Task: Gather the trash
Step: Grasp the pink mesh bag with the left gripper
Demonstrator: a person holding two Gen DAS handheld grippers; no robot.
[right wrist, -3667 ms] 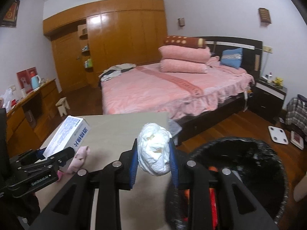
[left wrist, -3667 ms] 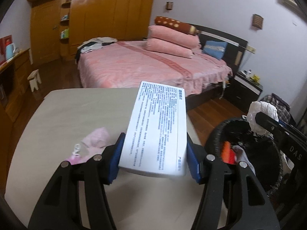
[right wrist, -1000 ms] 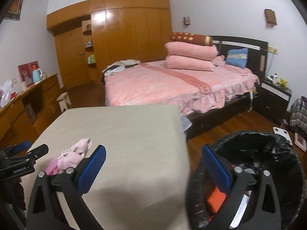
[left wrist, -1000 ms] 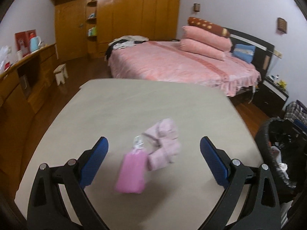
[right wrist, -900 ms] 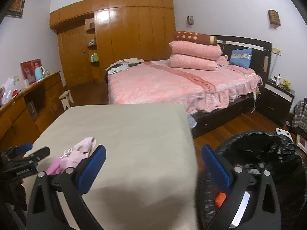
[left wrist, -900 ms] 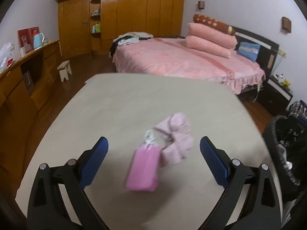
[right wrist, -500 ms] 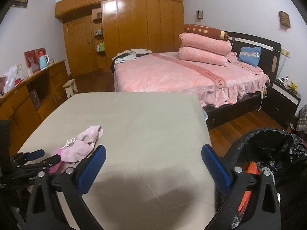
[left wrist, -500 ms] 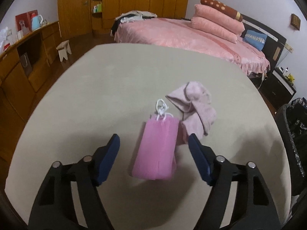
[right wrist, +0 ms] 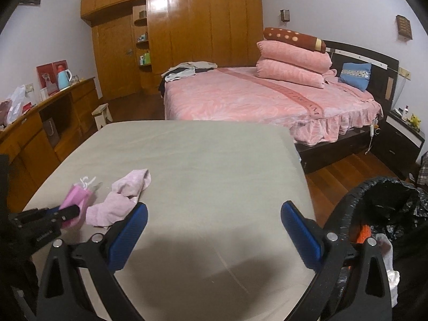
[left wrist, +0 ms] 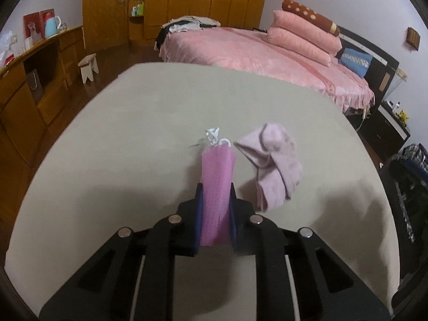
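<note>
A folded pink face mask [left wrist: 217, 176] with white ear loops lies on the beige table [left wrist: 149, 123]. My left gripper [left wrist: 215, 192] is closing on its near end, and the blue pads press the mask from both sides. A pale pink sock [left wrist: 272, 168] lies crumpled just right of the mask. In the right wrist view the mask [right wrist: 76, 200] and the sock [right wrist: 120, 200] sit at the table's left, with the left gripper [right wrist: 65, 212] on the mask. My right gripper [right wrist: 212, 230] hangs open over the table's near right part with nothing between its fingers.
A bin lined with a black bag [right wrist: 385, 214] stands off the table's right edge, with orange and white rubbish inside. A pink bed [right wrist: 262, 99], a wooden wardrobe [right wrist: 187, 32], a wooden sideboard [right wrist: 40, 123] and a small stool [right wrist: 103, 113] lie beyond the table.
My left gripper came down onto the pink mask and its jaws went from wide open to closed on it. The right gripper swung left from over the bin towards the table, still open.
</note>
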